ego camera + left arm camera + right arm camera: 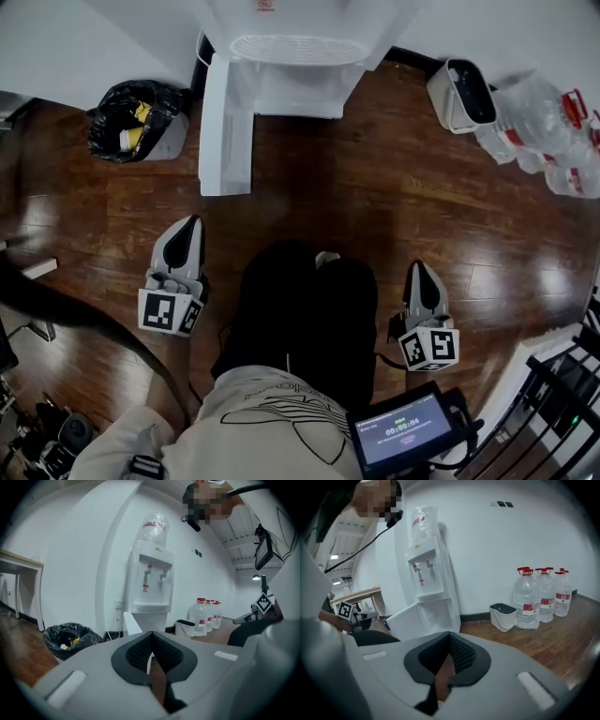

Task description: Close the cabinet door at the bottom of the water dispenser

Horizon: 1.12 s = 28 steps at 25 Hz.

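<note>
The white water dispenser [286, 52] stands against the far wall. Its bottom cabinet door [225, 127] hangs open, swung out toward me on the left side. In the left gripper view the door [131, 623] shows edge-on below the dispenser [151, 581]. In the right gripper view the door [408, 620] juts out to the left of the cabinet. My left gripper [192, 225] is low over the floor, well short of the door, shut and empty. My right gripper [419, 268] is further right, also shut on nothing.
A black rubbish bag [131, 117] sits left of the dispenser. A white bucket [461, 94] and several water bottles [544, 131] stand to its right. The person's dark legs [300, 319] are between the grippers. A metal rack [558, 394] is at the lower right.
</note>
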{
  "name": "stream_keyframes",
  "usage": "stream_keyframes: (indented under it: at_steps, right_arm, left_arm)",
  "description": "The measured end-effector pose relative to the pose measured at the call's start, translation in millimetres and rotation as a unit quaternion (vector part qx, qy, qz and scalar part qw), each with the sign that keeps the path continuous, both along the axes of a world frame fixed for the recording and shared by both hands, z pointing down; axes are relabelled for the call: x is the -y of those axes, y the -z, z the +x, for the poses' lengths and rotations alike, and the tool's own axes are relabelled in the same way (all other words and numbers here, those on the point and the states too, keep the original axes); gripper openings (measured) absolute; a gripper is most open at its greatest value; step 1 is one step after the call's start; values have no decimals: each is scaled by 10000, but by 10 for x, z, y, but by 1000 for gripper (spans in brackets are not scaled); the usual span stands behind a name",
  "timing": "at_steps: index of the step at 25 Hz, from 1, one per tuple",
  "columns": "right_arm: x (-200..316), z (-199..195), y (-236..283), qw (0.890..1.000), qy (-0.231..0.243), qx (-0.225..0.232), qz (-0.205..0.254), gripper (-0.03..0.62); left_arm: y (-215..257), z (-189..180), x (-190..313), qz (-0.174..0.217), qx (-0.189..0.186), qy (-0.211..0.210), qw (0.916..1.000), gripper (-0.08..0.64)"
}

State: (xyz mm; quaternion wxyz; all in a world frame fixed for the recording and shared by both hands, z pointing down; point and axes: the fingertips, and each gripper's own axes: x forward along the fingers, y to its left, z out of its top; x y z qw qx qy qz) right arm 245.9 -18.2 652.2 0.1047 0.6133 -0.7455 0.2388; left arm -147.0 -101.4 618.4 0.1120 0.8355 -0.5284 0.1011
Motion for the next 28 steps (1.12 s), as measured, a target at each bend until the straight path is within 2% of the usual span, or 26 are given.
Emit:
stream_keyframes:
  at_steps: [2, 5, 7, 10, 12, 15, 16, 17, 20, 22, 25, 28]
  right_arm:
    - [146, -52, -45, 9995, -59, 117, 281, 3]
    - [266, -127, -129, 9981, 15, -69, 612, 3]
    - [248, -127, -243, 9977, 54, -314, 601, 3]
    - [201, -29, -307, 9960, -44, -609, 652, 3]
    - [184, 50, -306, 9947, -158, -656, 782, 3]
    - [108, 86, -354, 9946, -204, -597, 824, 3]
    - [90, 80, -379, 9950, -164, -549, 822, 3]
    - [88, 70, -413, 9955, -115, -487, 809, 3]
    - [190, -47, -578, 9967, 166, -297, 743, 2]
    - [339, -249, -717, 9959, 551, -150, 707, 3]
    - [650, -652, -876, 9915, 1082, 172, 708, 3]
    - [966, -1142, -899, 9797, 1670, 635, 909, 2]
  left_arm:
    - [-142, -99, 88, 187, 38, 213, 9996, 20]
    - [-390, -195, 261, 246, 114, 345, 9990, 18]
    - [-497, -86, 285, 274, 221, 109, 9993, 20]
    - [-507, 300, 283, 564, 339, -574, 9962, 20]
    - [-520, 678, 363, 710, -120, -1026, 9921, 20]
    - [-552, 1139, 478, 465, -1531, -1115, 9808, 18]
    - [-535, 1230, 469, 389, -1843, -1109, 9758, 18]
    - [-518, 1291, 429, 386, -1860, -1162, 9749, 18]
    - [-599, 1260, 246, 439, -982, -1454, 9835, 18]
    - [-738, 1050, 167, 311, -612, -1379, 9881, 19]
    - [-883, 598, 104, 124, -447, -844, 9954, 20]
    - [-919, 184, -1, 93, -311, -453, 9984, 20]
